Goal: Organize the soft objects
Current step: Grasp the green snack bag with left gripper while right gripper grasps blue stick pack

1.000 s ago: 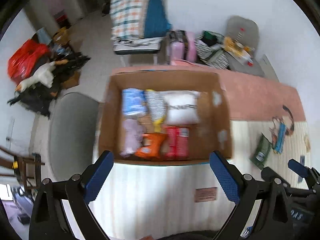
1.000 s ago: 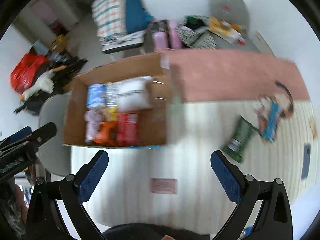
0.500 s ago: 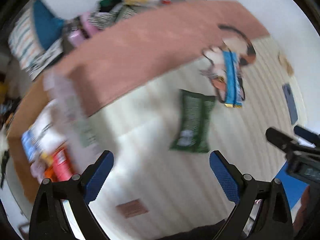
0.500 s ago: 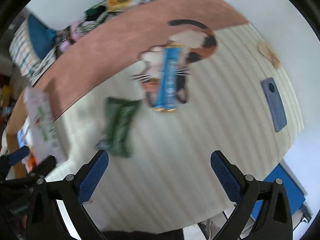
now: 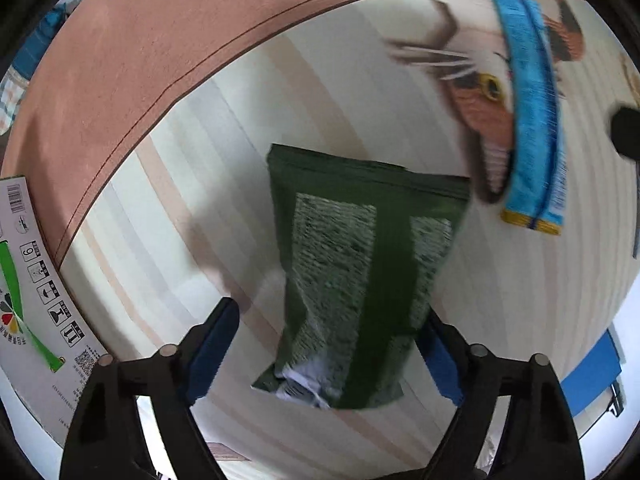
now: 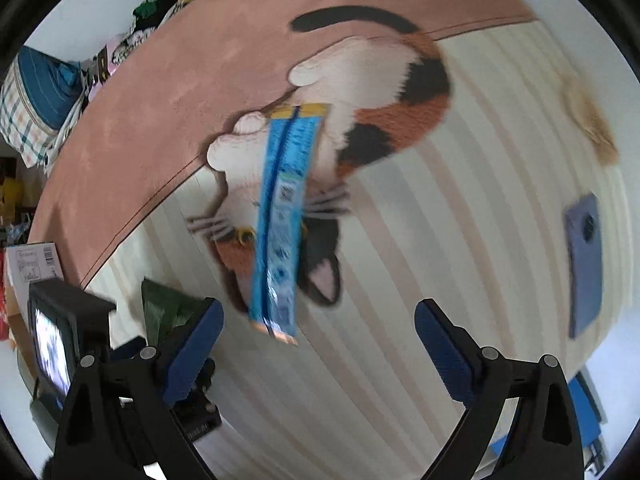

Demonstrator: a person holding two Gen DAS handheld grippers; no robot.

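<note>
Both hand-held grippers are wide open and hold nothing. Only the left hand-held gripper [image 5: 328, 352] view shows the whole green bag [image 5: 360, 272]. It lies flat on the striped desk [image 5: 180, 220], with its near end between the blue fingers [image 5: 212, 352]. In the right view only a corner of the green bag [image 6: 164, 308] peeks out behind the left finger. The right hand-held gripper [image 6: 320, 356] hangs over one blue pack [image 6: 280, 232]. That pack lies on a cat picture [image 6: 372, 112] printed on the desk. Only the right view shows one phone [image 6: 584, 264], well off to the right. A box flap [image 5: 28, 280] with labels stands at the left edge. I count one green bag and one blue pack [image 5: 532, 128].
</note>
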